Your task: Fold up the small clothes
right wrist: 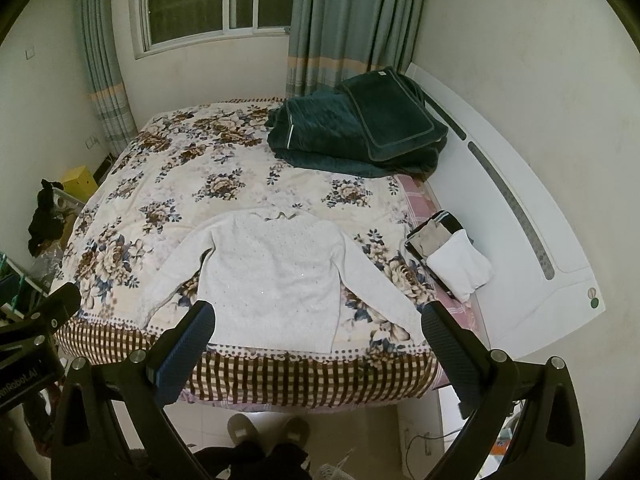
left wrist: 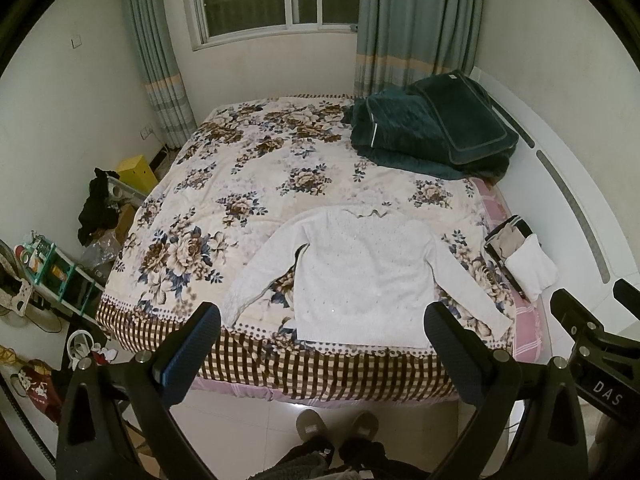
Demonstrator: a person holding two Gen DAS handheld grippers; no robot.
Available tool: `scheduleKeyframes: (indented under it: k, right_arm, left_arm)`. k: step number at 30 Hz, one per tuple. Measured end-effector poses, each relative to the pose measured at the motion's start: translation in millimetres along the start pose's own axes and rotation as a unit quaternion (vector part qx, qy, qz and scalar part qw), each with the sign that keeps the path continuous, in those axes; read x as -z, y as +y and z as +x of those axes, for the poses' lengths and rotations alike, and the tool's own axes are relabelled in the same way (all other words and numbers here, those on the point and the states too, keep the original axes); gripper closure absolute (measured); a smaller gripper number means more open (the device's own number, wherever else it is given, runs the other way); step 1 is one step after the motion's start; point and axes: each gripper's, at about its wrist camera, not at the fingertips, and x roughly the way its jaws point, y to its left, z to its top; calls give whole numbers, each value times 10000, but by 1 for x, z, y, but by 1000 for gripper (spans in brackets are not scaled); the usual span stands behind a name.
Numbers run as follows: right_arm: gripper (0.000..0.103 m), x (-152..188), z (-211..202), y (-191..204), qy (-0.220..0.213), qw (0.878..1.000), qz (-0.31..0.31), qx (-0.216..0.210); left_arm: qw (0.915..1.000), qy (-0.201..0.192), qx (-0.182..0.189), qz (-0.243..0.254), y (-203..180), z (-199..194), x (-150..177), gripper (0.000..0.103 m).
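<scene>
1. We see a white knit sweater spread flat on the bed, near its foot edge.
2. Its neckline faces the far side; its hem lies just short of the checked border.
3. Both long sleeves angle outward and down from the shoulders, unfolded.
4. Small holes pattern the knit.

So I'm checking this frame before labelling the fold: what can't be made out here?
- White sweater: its front or back side, both views; knit detail too small.
- Right sleeve cuff: right wrist view, partly behind the right tool finger.
- Folded pile at the bed edge: garment types unclear.
- Left tool: open, holding nothing.
</scene>
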Motion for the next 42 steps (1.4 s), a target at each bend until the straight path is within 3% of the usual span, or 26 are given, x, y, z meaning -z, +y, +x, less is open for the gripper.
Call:
scheduleKeyframes:
  k: [42]
  right_arm:
    - [0,-3,-8,6,-48,10000,-1,-17]
  left_arm:
    - [10000,-81,10,-9,1,-5,-15,0]
